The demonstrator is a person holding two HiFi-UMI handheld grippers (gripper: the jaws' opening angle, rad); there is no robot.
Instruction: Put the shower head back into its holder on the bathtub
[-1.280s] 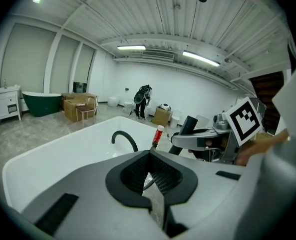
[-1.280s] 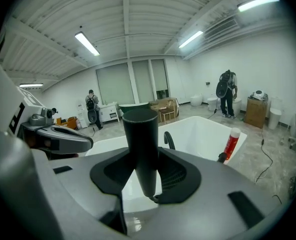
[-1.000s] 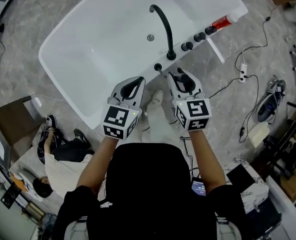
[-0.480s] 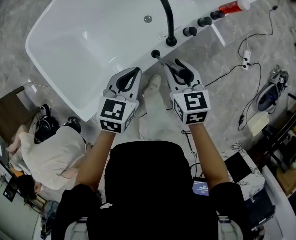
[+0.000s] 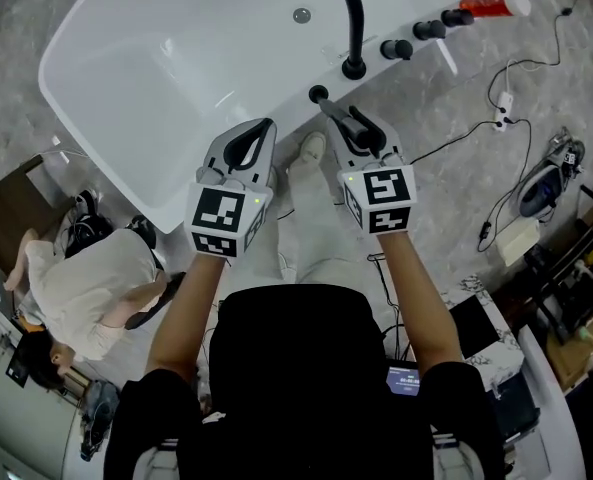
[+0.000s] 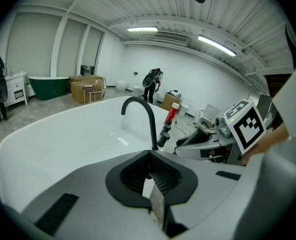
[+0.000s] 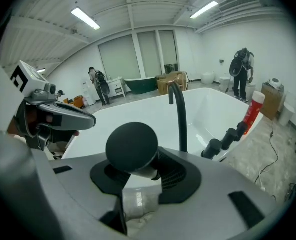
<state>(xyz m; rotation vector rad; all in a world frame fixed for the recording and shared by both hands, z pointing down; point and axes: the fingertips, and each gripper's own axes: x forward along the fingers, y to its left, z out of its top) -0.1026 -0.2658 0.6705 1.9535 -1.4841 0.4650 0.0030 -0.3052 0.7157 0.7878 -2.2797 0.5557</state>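
left tongs: closed | right tongs: clamped on round matte-black shower head | bathtub: glossy white, smooth

Holder left of faucet (knobs right), on bathtub rim

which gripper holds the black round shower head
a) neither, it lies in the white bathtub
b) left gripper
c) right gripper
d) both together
C: in the right gripper view the black round shower head sits clamped between the jaws of the right gripper, while the left gripper has its jaws shut on nothing.
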